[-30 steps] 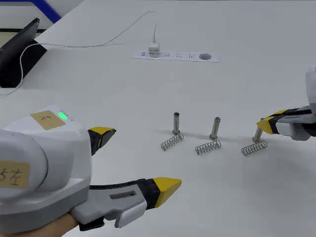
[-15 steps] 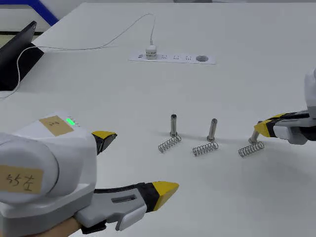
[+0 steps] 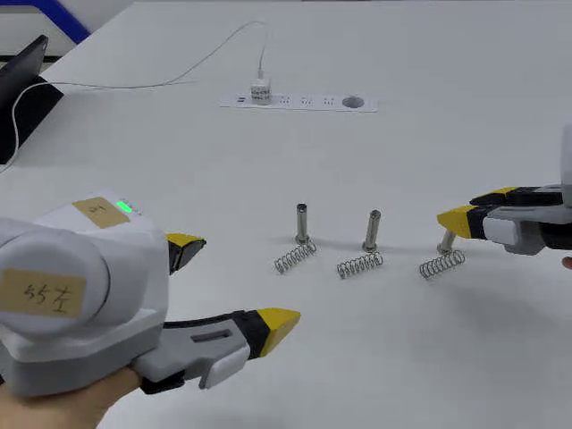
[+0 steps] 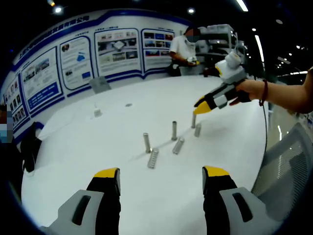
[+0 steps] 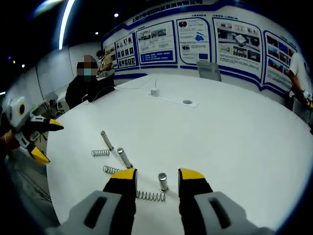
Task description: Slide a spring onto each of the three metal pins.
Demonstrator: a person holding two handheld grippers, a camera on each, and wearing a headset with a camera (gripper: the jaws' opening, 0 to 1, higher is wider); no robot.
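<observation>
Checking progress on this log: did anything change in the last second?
The right claw edged forward, so its open jaws now flank the head view's rightmost pin; nothing gripped. The left claw stayed open and idle; the three springs still lie loose, none threaded.

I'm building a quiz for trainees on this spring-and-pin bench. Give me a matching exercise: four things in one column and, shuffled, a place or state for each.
1. right yellow-tipped gripper
2. left yellow-tipped gripper
3. three steel coil springs
4. white power strip

a. lying flat on the white table
b. at the table's far side, white charger plugged in
c. jaws open on either side of the rightmost upright metal pin
d. jaws open, nothing between them

Pairs: 1-c, 2-d, 3-a, 4-b
</observation>
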